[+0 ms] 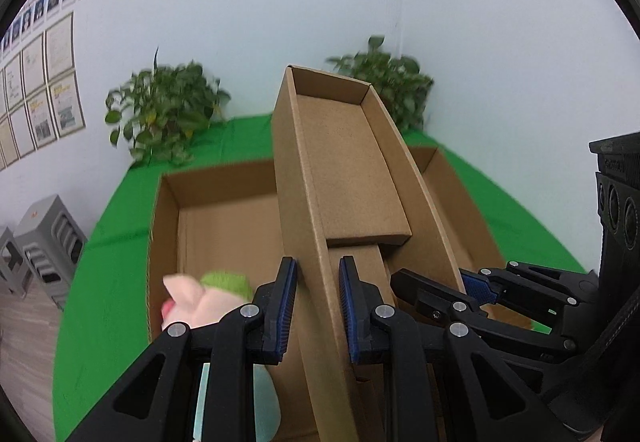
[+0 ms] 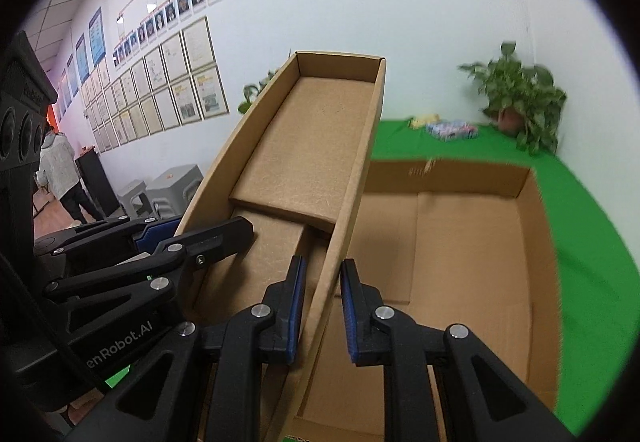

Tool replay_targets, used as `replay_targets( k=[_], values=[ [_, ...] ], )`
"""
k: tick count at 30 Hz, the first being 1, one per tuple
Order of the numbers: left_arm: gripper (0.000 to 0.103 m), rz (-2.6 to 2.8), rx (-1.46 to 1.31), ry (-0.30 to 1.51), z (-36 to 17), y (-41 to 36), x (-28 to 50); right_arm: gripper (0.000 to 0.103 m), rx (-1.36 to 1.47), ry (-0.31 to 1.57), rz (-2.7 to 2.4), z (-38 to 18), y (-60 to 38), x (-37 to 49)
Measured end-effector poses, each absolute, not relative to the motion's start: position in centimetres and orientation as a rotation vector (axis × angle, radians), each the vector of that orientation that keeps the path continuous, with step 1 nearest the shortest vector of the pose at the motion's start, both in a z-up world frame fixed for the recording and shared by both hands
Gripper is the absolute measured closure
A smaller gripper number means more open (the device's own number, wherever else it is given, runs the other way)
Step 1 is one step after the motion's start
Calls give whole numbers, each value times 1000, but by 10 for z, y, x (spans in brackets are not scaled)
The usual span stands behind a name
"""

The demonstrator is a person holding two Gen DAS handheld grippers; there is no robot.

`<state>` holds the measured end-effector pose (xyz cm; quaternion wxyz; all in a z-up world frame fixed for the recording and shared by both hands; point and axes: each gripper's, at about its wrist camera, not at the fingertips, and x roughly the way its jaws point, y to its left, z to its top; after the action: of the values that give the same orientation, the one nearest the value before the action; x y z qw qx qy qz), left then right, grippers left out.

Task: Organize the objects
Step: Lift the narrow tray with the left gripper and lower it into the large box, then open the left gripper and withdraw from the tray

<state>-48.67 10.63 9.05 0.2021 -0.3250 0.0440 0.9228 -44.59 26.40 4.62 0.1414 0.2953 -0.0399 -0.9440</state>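
A long narrow cardboard box [image 1: 344, 161] is held tilted up above a large open cardboard box [image 1: 224, 217]. My left gripper [image 1: 318, 306] is shut on its left side wall. My right gripper [image 2: 322, 306] is shut on its right side wall [image 2: 348, 201]; it also shows in the left wrist view [image 1: 452, 290]. The narrow box [image 2: 312, 145] has folded flaps inside and nothing else. A pink plush toy with a green cap [image 1: 208, 298] lies in the large box, lower left of my left gripper. The large box floor [image 2: 460, 242] shows bare on the right.
The boxes rest on a green-covered table [image 1: 104, 282] in a white-walled corner. Potted plants [image 1: 164, 113] [image 2: 520, 101] stand at the back. Small colourful packages [image 2: 452, 129] lie at the far edge. Grey stools [image 1: 44, 234] stand left of the table.
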Motion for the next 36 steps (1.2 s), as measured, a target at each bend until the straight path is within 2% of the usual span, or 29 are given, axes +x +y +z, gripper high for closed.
replay_targets(
  k=[9,16,21,25,30,36],
  values=[
    [86,2544,-1183,119,-4,102,-513,88,1071,-207,-2611,-25,260,-470],
    [85,2508,-1312,113,-52,100,-509,91,1160,-230,-2583,-47,259,-473],
    [85,2508,-1325,99,-57,95,-511,92,1177,-248,-2586,-49,259,-474],
    [84,2515,-1324,74,-54,87,-509,96,1228,-348,-2578,-57,260,-478],
    [85,2588,-1250,62,-30,78,-487,98,1334,-386,-2570,-70,257,-481],
    [82,2694,-1139,128,-6,66,-457,97,1337,-273,-2613,-64,248,-477]
  ],
)
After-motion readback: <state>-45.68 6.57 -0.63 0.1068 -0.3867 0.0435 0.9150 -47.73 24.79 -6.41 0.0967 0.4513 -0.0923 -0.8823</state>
